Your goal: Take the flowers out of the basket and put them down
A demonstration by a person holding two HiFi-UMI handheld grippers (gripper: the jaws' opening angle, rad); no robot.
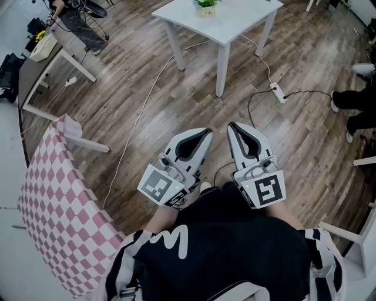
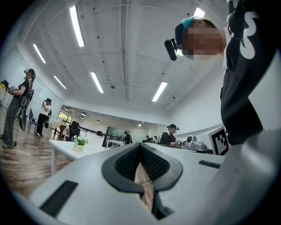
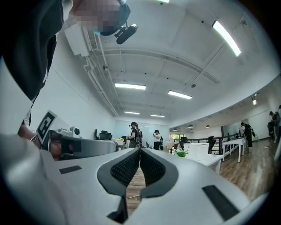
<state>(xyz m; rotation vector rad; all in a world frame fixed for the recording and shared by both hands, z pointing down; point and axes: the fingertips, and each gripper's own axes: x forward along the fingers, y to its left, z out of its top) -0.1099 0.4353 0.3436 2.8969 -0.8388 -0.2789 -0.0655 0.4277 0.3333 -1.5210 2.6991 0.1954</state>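
A small pale pot of green and white flowers (image 1: 207,6) stands on a white table (image 1: 235,23) at the far side of the wooden floor. It also shows small in the left gripper view, as the flowers (image 2: 79,141), and in the right gripper view, as the flowers (image 3: 180,153). My left gripper (image 1: 203,134) and right gripper (image 1: 234,128) are held side by side close to my body, pointing level toward that table and well short of it. Both are shut with nothing between the pads, as the left gripper (image 2: 140,147) and the right gripper (image 3: 140,151) show up close.
A table with a pink-and-white checkered cloth (image 1: 53,206) stands at my left. A power strip (image 1: 278,92) and cables (image 1: 141,111) lie on the floor before the white table. A person (image 1: 79,23) stands at the far left; someone's legs (image 1: 355,106) show at the right.
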